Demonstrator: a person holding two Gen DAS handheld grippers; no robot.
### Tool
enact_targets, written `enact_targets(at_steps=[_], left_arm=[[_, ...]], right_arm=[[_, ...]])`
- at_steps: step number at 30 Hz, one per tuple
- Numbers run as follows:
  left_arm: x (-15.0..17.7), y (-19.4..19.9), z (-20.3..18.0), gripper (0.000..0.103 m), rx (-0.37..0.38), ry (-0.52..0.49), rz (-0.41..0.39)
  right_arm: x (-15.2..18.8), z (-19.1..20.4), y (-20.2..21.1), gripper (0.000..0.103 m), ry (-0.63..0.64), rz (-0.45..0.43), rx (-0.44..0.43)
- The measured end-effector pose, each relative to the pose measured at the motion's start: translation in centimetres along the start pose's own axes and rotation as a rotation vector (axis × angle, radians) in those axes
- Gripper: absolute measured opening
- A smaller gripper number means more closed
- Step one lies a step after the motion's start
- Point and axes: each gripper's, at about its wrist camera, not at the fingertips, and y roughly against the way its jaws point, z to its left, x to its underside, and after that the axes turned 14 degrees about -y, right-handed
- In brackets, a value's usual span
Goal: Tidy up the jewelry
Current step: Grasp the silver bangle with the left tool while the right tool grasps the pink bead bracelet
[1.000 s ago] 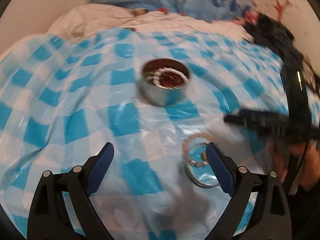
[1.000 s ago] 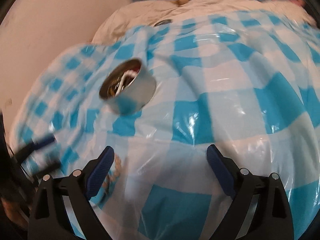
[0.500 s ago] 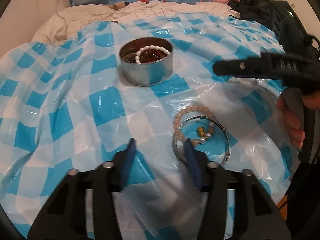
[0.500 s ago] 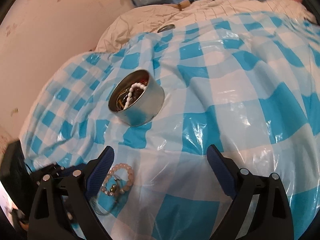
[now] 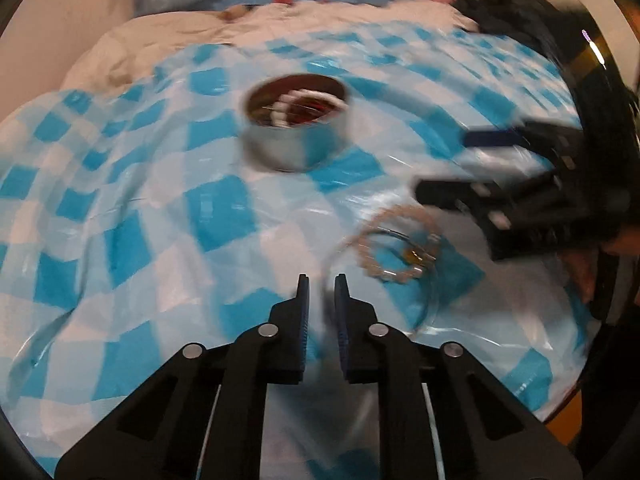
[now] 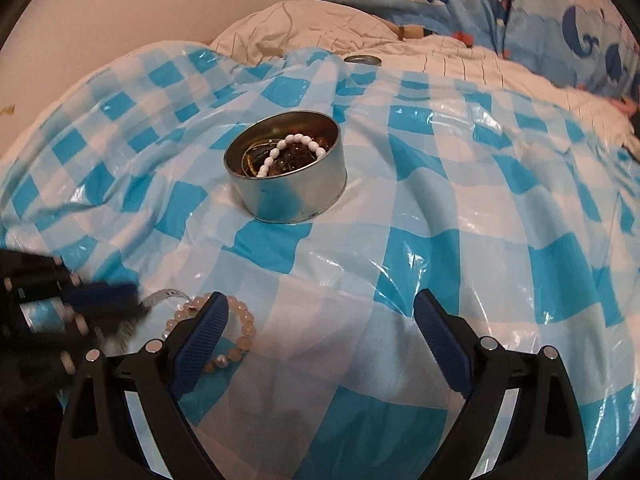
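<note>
A round metal tin (image 5: 296,132) (image 6: 286,172) holds a white bead bracelet (image 6: 288,148) and darker jewelry. On the blue-checked plastic sheet (image 6: 480,200) nearer me lie a pink bead bracelet (image 5: 396,240) (image 6: 240,328) and a thin silver bangle (image 5: 424,304), overlapping. My left gripper (image 5: 320,284) is nearly shut, its jaws on the bangle's left rim; blur hides the grip. It shows at the left in the right wrist view (image 6: 100,300). My right gripper (image 6: 320,316) is open and empty, its left finger over the pink bracelet.
The sheet covers a bed with a white quilt (image 6: 320,28) and whale-print pillows (image 6: 500,4) at the back. A small metal lid (image 6: 362,60) lies at the sheet's far edge. A pink wall (image 6: 140,4) is on the left. Dark items (image 5: 540,12) sit at the far right.
My left gripper has closed from wide open to almost shut, beside the bangle. My right gripper has swung toward the tin and the bracelets, staying open.
</note>
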Motion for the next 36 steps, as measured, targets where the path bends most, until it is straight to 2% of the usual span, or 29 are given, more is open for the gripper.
enact_targets(at_steps=[3, 5, 10, 11, 12, 15, 17, 20, 22, 24, 25, 27, 29, 30, 31, 32, 35, 36], left_arm=[[0.7, 0.1, 2.7, 0.005, -0.051, 0.11, 0.011], [1.0, -0.1, 3.5, 0.005, -0.046, 0.146, 0.015], [0.9, -0.7, 3.6, 0.007, -0.032, 0.167, 0.023], [1.0, -0.9, 3.5, 0.009, -0.034, 0.168, 0.024], [1.0, -1.0, 3.5, 0.01, -0.037, 0.17, 0.024], [1.1, -1.0, 4.1, 0.02, -0.032, 0.209, 0.012], [1.2, -0.8, 4.7, 0.034, -0.025, 0.249, -0.011], [1.1, 0.3, 5.4, 0.048, -0.041, 0.299, -0.072], [1.0, 0.7, 5.6, 0.052, -0.061, 0.305, -0.086], [0.7, 0.5, 5.5, 0.052, -0.041, 0.304, -0.092], [0.6, 0.3, 5.3, 0.052, -0.035, 0.296, -0.088], [0.1, -0.4, 4.7, 0.052, -0.022, 0.262, -0.076], [-0.5, -1.3, 3.4, 0.052, -0.056, 0.192, -0.05], [-0.6, -1.6, 2.9, 0.052, -0.074, 0.161, -0.035], [-0.7, -2.2, 2.3, 0.045, -0.087, 0.121, -0.006], [-0.7, -2.9, 1.9, 0.023, -0.076, 0.099, 0.023], [-0.7, -3.3, 1.3, 0.004, -0.062, 0.07, 0.045], [-0.7, -3.1, 1.2, 0.003, -0.052, 0.069, 0.042]], right_arm=[[0.2, 0.5, 0.0, 0.09, 0.03, -0.006, 0.001], [0.5, 1.2, 0.1, 0.09, 0.064, -0.009, -0.026], [1.4, 3.4, 0.0, 0.089, 0.181, -0.029, -0.054], [1.6, 3.7, -0.2, 0.083, 0.194, -0.019, -0.062], [1.7, 3.9, -0.4, 0.073, 0.198, -0.01, -0.067], [1.8, 4.1, -1.4, 0.057, 0.204, 0.028, -0.054], [1.9, 4.1, -1.6, 0.056, 0.195, 0.037, -0.05], [1.8, 3.7, -1.5, 0.056, 0.168, 0.044, -0.069], [1.7, 3.4, -1.5, 0.056, 0.151, 0.047, -0.08], [1.8, 3.6, -1.6, 0.053, 0.164, 0.053, -0.068], [2.0, 3.8, -1.7, 0.05, 0.18, 0.051, -0.052], [2.4, 4.4, -1.8, 0.025, 0.227, 0.048, -0.027], [2.7, 4.8, -1.7, 0.011, 0.259, 0.044, -0.012], [2.8, 4.9, -1.7, 0.009, 0.263, 0.043, -0.011], [2.7, 4.7, -1.6, 0.008, 0.253, 0.042, -0.017], [2.4, 4.3, -1.5, 0.008, 0.232, 0.041, -0.024], [1.7, 3.1, -1.0, 0.008, 0.163, 0.027, -0.036], [1.3, 2.7, -0.8, 0.008, 0.138, 0.017, -0.037]])
